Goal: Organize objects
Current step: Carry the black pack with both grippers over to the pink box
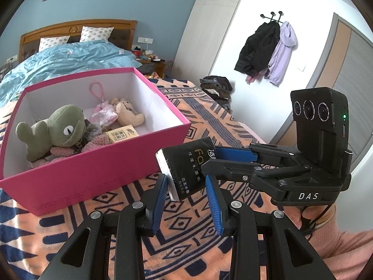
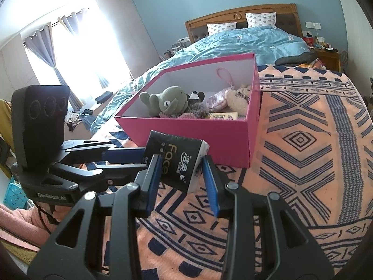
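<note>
Left wrist view: left tool [image 1: 187,198] straddles a black tissue pack [image 1: 186,168], pads not pressing it; right tool [image 1: 211,161] grips the pack above the bed. Pink box [image 1: 93,177] stands just beside, holding a frog plush [image 1: 60,128].

Right wrist view: right tool [image 2: 184,182] grips the pack [image 2: 179,161]; left tool [image 2: 139,158] alongside, box [image 2: 193,135] directly behind.

Colours/patterns on the bed
Pink box [image 1: 93,175], white inside; olive-green plush [image 1: 58,128]; black tissue pack [image 1: 188,165], gold lettering; peach blanket [image 2: 303,140], navy geometric print; blue finger pads [image 1: 160,200].
</note>
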### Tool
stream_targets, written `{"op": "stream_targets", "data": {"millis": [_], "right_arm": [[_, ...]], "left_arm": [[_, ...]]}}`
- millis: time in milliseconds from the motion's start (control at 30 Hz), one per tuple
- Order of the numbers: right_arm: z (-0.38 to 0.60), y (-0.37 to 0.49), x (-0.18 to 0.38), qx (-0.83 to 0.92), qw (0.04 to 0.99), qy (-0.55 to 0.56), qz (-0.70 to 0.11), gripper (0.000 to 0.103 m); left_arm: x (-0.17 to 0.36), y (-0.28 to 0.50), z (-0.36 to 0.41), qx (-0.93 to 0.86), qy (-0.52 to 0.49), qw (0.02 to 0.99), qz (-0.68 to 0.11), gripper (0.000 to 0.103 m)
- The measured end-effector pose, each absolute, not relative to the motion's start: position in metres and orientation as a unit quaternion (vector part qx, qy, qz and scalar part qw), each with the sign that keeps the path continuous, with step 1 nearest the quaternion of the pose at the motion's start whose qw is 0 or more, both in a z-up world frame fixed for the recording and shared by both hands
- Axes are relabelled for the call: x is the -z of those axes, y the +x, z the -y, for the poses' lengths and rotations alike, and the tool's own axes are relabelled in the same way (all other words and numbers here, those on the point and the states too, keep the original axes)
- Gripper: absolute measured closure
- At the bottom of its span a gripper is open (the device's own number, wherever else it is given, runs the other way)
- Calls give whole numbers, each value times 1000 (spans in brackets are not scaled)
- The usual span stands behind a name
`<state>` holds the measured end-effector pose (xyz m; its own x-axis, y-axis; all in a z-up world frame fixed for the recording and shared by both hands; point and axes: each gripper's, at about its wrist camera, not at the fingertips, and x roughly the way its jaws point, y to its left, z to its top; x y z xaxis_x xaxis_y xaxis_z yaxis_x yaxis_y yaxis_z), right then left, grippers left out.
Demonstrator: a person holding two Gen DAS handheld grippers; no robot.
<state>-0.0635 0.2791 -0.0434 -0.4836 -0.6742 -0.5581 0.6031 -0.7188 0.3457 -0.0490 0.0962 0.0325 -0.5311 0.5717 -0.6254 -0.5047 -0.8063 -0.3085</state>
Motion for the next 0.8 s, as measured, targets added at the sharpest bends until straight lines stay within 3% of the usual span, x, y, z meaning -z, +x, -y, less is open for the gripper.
{"op": "stream_targets", "data": {"millis": [800], "right_arm": [[-278, -77, 31, 862, 374, 338, 47, 64]], "left_arm": [[-45, -61, -96, -883, -359, 301, 38, 69]]}}
